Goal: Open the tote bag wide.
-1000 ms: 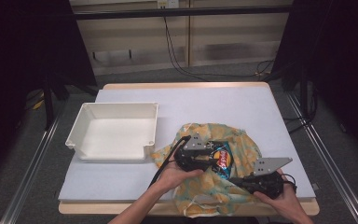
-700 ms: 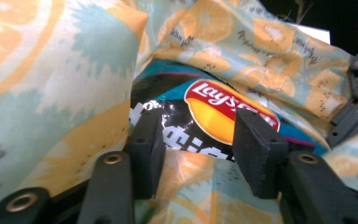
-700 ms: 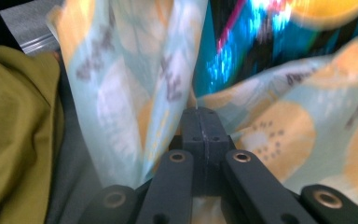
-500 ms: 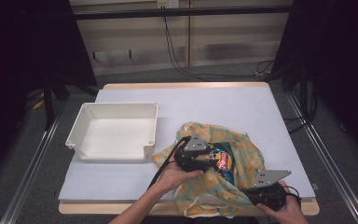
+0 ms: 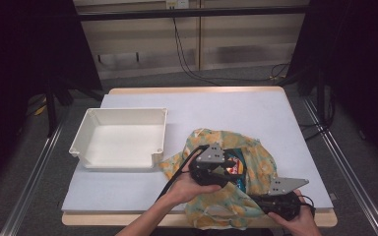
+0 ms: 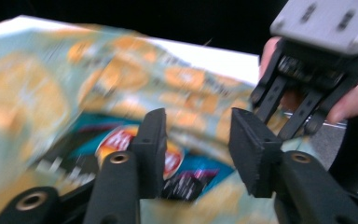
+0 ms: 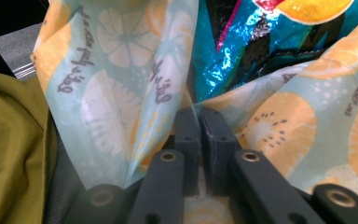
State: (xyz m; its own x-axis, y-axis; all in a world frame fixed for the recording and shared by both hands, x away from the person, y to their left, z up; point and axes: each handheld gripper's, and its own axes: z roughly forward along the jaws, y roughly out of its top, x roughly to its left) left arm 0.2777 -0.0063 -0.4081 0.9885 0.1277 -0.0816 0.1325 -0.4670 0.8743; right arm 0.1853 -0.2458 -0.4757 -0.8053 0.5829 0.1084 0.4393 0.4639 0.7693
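Fingers of the right gripper (image 7: 199, 140) are pinching the citrus-print bag (image 5: 256, 162) shut-tight, while the left gripper (image 6: 196, 140), half-open and empty after closing somewhat, is hovering just above the chip packet (image 6: 168, 161) inside.

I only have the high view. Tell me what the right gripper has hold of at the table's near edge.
Observer: The right gripper pinches a fold of the fruit-print bag between its pads, though its jaws have just been opening slightly.
Operator: Now report the left gripper's jaws.
Observer: The left gripper has its jaws apart. They have just been closing, with nothing pressed between them.
Operator: Say what lies beyond them.
Observer: A blue snack packet with a red logo, lying in the bag's opening.
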